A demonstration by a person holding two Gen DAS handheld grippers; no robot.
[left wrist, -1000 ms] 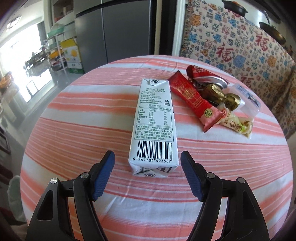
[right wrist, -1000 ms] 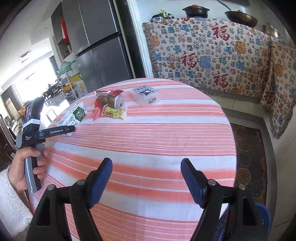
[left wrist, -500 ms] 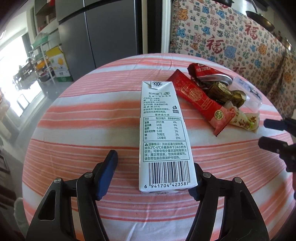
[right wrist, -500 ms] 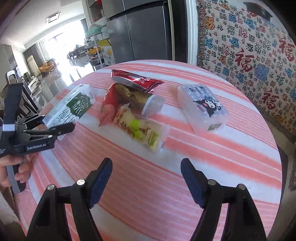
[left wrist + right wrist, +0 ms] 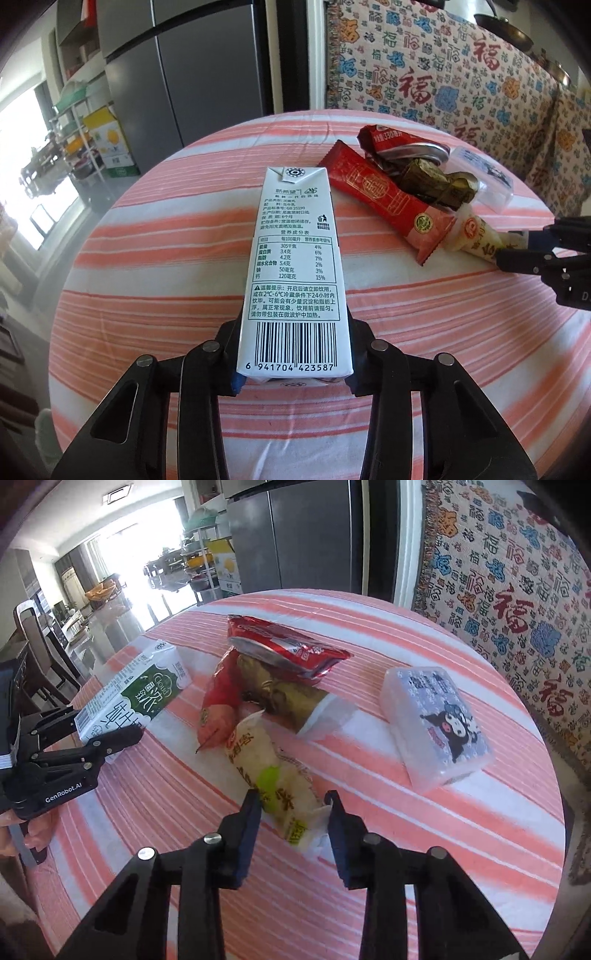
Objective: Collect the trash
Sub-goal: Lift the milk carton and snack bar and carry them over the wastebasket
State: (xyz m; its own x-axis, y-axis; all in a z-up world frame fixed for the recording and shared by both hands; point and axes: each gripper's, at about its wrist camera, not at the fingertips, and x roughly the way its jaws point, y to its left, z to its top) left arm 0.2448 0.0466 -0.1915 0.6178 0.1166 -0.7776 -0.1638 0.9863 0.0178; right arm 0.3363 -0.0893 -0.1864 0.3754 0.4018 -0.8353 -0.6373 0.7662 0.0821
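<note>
Both grippers have closed in since the earlier frames: left gripper (image 5: 293, 363) jaws have just been closing and now press the sides of the carton (image 5: 295, 266) at its barcode end; right gripper (image 5: 291, 810) swung across the table (image 5: 147, 321) to the wrapper pile, jaws just closing around the pale packet (image 5: 273, 775), pads close on either side, contact not certain.

Left to right:
- Carton lies flat near the table's left edge, long axis straight away from the left jaws. Barcode reads 6 941704 423587; nutrition panel in Chinese; green face seen from the right wrist reads "Cloud".
- Left gripper body is marked "GenRobot.AI".
- Red bar wrapper (image 5: 388, 199) lies diagonally beside the carton, crushed red can (image 5: 284, 650) marked "330" behind it, gold wrapper (image 5: 280, 694) between.
- Pale packet: long axis runs away from the right jaws, near end between them.
- Tissue pack (image 5: 437, 723), cartoon print, toward the right edge, apart from the pile.
</note>
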